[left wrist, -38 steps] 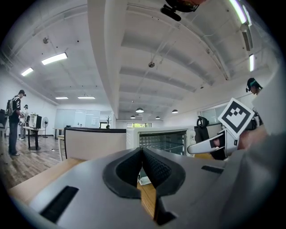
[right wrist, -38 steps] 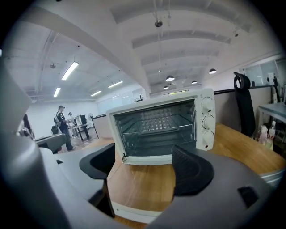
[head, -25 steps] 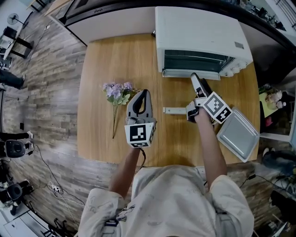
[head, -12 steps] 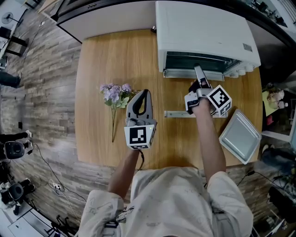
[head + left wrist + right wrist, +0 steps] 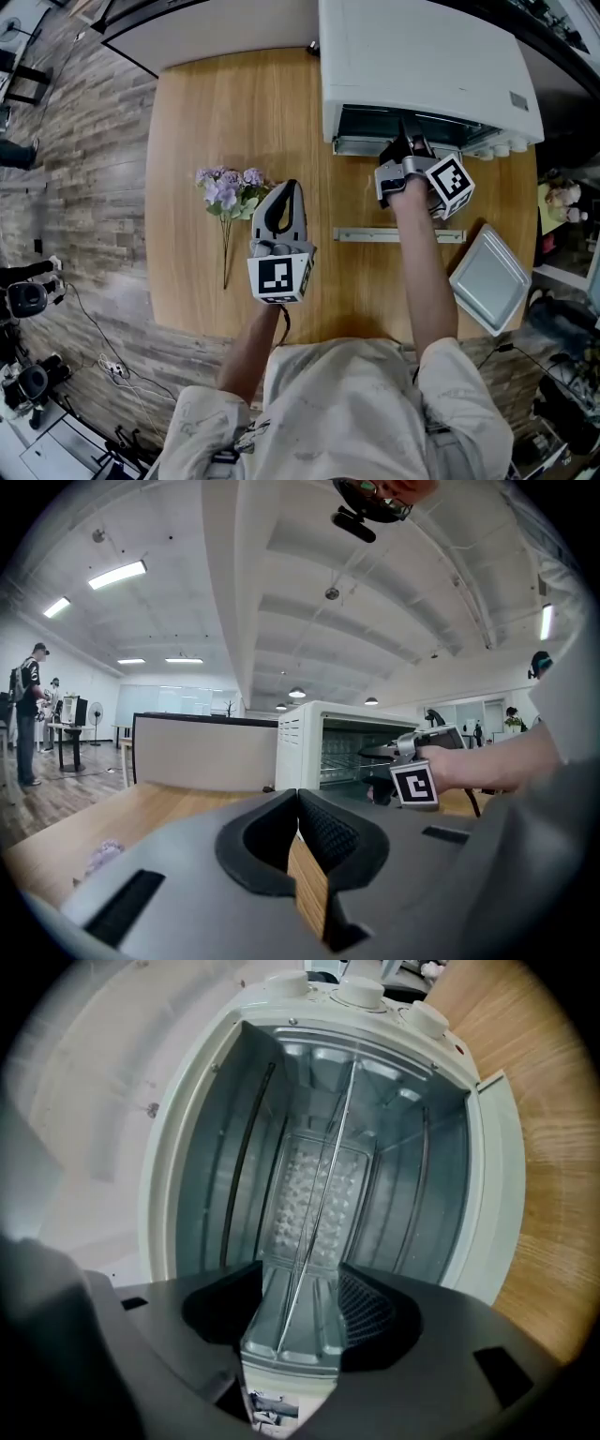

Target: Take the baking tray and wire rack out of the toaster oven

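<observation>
The white toaster oven (image 5: 422, 66) stands at the table's far side with its glass door folded down flat; the door's handle bar (image 5: 398, 235) lies toward me. My right gripper (image 5: 410, 142) reaches level into the oven's mouth, rolled onto its side. Its jaws are closing, with the thin front edge of the wire rack (image 5: 319, 1204) between them and the pads not touching it. The grey baking tray (image 5: 489, 278) lies on the table at the right edge. My left gripper (image 5: 288, 190) hovers over the table's middle, shut and empty.
A bunch of purple flowers (image 5: 228, 192) lies on the wooden table (image 5: 197, 112) left of my left gripper. The baking tray hangs slightly over the table's right edge. Wood-plank floor lies to the left, and a person (image 5: 28, 710) stands far off.
My right gripper has moved from above the door's handle to the oven's mouth and rolled onto its side. The left gripper has hardly shifted.
</observation>
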`<action>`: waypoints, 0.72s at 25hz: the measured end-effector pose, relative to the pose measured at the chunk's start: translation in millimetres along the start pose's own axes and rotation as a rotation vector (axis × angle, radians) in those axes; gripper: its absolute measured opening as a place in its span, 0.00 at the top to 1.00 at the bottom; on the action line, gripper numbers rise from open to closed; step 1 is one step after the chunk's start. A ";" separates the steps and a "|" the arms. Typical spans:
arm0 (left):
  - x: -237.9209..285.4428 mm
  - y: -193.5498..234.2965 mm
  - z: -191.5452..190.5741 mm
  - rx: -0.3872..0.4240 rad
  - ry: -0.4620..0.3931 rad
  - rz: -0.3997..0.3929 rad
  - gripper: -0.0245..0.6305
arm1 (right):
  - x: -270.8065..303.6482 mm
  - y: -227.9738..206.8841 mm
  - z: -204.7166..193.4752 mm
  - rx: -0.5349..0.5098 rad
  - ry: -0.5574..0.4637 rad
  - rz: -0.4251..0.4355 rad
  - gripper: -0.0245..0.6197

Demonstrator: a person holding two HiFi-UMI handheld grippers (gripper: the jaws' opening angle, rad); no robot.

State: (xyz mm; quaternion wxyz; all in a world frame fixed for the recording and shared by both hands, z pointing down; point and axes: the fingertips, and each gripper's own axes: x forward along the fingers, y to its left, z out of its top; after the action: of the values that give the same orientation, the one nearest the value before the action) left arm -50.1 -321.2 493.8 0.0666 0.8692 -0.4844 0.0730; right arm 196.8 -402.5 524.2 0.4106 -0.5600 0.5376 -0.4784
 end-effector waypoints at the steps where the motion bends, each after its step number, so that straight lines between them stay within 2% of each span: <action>1: 0.7 0.5 -1.7 -0.003 0.004 0.001 0.94 | 3.3 -0.5 1.0 0.008 -0.006 0.003 0.56; 5: 3.7 1.0 -7.5 -0.010 0.018 0.002 0.94 | 15.1 -4.9 3.5 0.044 -0.025 0.006 0.58; 11: 6.4 1.8 -14.9 -0.022 0.033 0.004 0.94 | 30.6 -4.6 7.2 0.055 -0.053 0.029 0.70; 13: 6.5 2.2 -16.7 -0.023 0.036 0.004 0.94 | 35.2 -4.4 7.7 0.068 -0.061 0.026 0.75; 15: 6.4 2.5 -18.3 -0.024 0.041 0.002 0.94 | 36.3 -5.6 11.1 0.069 -0.087 0.014 0.87; 18: 6.2 4.0 -22.2 -0.026 0.050 0.003 0.94 | 38.0 -5.6 14.2 0.064 -0.110 0.017 0.91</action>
State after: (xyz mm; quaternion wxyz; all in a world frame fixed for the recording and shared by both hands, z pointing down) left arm -51.6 -324.2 516.9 0.0896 0.8655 -0.4848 0.0886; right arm 210.5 -440.5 530.3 0.4612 -0.5675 0.5032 -0.4605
